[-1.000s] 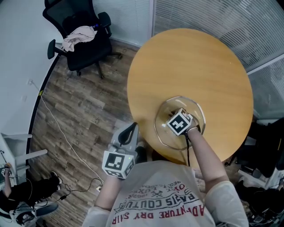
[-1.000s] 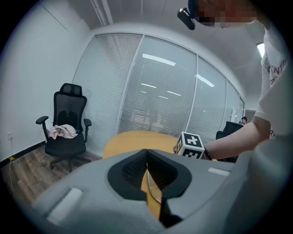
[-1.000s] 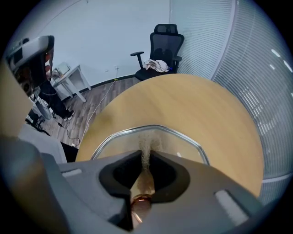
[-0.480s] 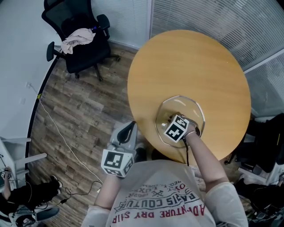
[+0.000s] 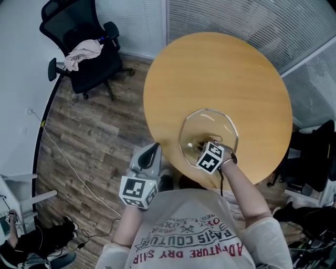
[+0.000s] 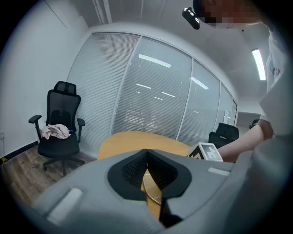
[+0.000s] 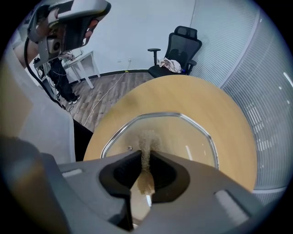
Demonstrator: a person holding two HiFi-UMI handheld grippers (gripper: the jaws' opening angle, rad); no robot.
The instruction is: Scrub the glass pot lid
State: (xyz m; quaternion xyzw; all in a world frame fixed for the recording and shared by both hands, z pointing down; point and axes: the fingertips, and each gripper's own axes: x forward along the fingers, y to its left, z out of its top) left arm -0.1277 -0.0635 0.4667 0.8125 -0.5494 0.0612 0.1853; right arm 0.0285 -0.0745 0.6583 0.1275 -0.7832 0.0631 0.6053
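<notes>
Glass pot lid (image 5: 210, 126) lies flat on the round wooden surface (image 5: 220, 68), close to its near edge, metal rim fully on the wood. Right gripper (image 7: 145, 154) is over the near part of the lid, clenched on a thin tan scrub pad (image 7: 148, 140). The pad sticks out past the jaw tips, and its free end looks pressed onto the glass near the lid's middle, with the contact point itself hard to see. The right gripper view shows a small screw head (image 7: 129, 147) in the glass just left of the pad. Can't tell which face of the lid is up. Left gripper (image 6: 146, 153) is off the surface, held over the wood floor (image 5: 89, 131) just beside the near-left edge, tips pointing toward the surface. Its jaws are pressed together with nothing between them, and only the surface and the lid rim show behind the gap. The rest of the surface is bare wood. Past the far-left edge stands a black office chair (image 5: 100, 65) with a light cloth (image 5: 83, 51) bunched on the seat. A thin cable (image 5: 68, 157) runs across the floor. Blinds (image 5: 236, 16) lie along the far side.
</notes>
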